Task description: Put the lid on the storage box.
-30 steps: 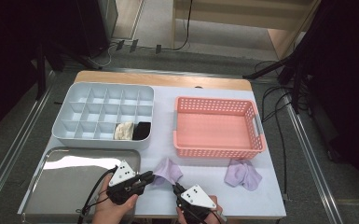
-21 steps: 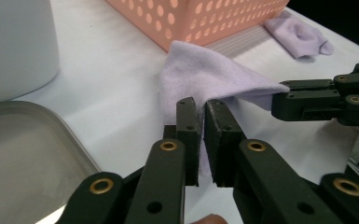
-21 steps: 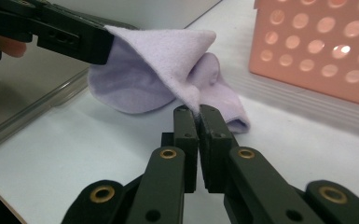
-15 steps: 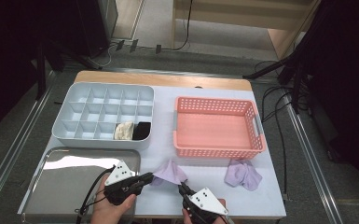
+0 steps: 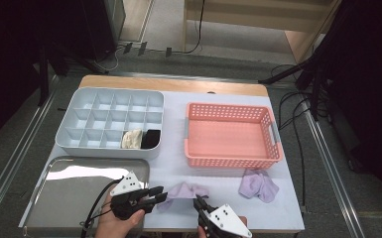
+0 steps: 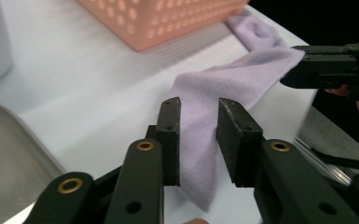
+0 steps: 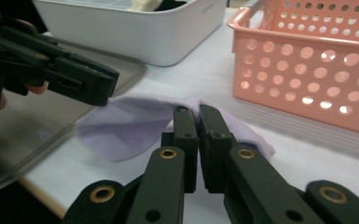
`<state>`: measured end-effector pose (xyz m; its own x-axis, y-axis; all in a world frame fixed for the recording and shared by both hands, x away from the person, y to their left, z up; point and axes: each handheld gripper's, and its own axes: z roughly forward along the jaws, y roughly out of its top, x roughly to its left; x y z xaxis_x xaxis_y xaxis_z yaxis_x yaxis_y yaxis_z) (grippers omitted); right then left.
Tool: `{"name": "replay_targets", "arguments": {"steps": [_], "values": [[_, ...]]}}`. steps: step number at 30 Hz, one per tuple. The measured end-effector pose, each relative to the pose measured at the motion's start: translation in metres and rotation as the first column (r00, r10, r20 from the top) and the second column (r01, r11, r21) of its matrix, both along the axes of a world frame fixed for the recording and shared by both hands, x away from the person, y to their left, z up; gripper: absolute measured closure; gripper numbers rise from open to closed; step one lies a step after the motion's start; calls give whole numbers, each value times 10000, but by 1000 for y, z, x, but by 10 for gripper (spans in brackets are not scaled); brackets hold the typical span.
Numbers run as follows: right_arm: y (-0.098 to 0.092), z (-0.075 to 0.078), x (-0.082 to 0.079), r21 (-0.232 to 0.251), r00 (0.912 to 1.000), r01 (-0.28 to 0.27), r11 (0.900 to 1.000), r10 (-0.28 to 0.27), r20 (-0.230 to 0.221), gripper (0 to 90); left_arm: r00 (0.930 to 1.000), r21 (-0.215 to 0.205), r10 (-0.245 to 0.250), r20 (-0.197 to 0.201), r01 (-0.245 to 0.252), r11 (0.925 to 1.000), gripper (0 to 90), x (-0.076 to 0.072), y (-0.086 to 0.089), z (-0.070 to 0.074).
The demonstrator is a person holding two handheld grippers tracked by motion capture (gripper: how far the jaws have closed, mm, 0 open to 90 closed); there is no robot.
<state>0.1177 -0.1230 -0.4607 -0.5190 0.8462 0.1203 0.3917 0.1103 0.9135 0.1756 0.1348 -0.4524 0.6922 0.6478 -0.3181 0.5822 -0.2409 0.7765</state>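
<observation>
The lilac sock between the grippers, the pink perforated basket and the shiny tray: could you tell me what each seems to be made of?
The lilac sock looks like soft knit or fleece fabric: matte, fuzzy, draping in folds. The pink perforated basket seems moulded plastic: even colour, regular round holes, slight sheen. The shiny tray appears to be polished metal, probably steel, given its mirror-like reflections.

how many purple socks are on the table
2. One lilac fabric sock lies at the near edge between the two grippers, pinched by the right gripper. The other crumpled lilac sock lies in front of the pink plastic basket. None seem hidden.
</observation>
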Motion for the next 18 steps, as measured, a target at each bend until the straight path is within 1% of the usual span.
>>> {"name": "replay_targets", "arguments": {"steps": [1, 3, 4, 5, 6, 7, 8, 9, 10, 11, 13, 15, 17, 18], "values": [[0, 1, 7, -54, 9999, 91, 9999, -91, -73, 870, 10000, 36, 13, 33, -13, 10000, 648, 2, 0, 0], [2, 4, 21, 88, 9992, 237, 9997, -234, -321, 870, 9998, -158, -67, 184, 70, 9999, 613, 1, 0, 0], [3, 5, 27, 143, 9990, 283, 9995, -278, -344, 870, 9996, -160, -80, 276, 84, 9998, 587, 0, 0, 0], [5, 5, 33, 75, 9986, 350, 9994, -346, -391, 870, 9995, -162, -8, 323, 13, 9999, 549, -1, 0, -1], [7, 6, 38, 59, 9980, 416, 9991, -412, -479, 870, 9998, -243, 13, 218, -7, 9997, 524, -2, 1, -2], [8, 6, 43, 17, 9978, 467, 9989, -466, -468, 870, 10000, -326, 59, 26, -58, 9995, 503, -2, 2, -4], [11, 5, 46, -40, 9971, 551, 9985, -553, -519, 870, 9997, -342, 194, -111, -198, 9992, 474, -1, 2, -5], [13, 3, 48, -104, 9964, 629, 9980, -634, -560, 870, 9995, -384, 281, -162, -287, 9988, 462, -1, 3, -7], [15, 1, 50, -58, 9961, 620, 9981, -622, -628, 870, 9992, -383, 367, -187, -374, 9986, 457, -1, 4, -8], [17, 0, 52, -52, 9965, 608, 9981, -610, -573, 870, 9989, -334, 409, -224, -416, 9986, 441, -1, 4, -9], [20, -2, 52, -60, 9960, 666, 9978, -669, -596, 870, 9989, -121, 436, -175, -438, 9990, 411, -4, 2, -10], [22, -3, 52, -172, 9966, 649, 9977, -656, -492, 870, 9995, 110, 300, -94, -299, 9995, 397, -6, 0, -11], [20, -2, 51, -178, 9966, 710, 9973, -716, -399, 870, 9994, 420, 338, 107, -342, 9985, 420, -9, -2, -12], [19, -1, 50, -125, 9965, 735, 9972, -739, -393, 870, 9989, 628, 450, 162, -459, 9970, 450, -9, -3, -12]]}}
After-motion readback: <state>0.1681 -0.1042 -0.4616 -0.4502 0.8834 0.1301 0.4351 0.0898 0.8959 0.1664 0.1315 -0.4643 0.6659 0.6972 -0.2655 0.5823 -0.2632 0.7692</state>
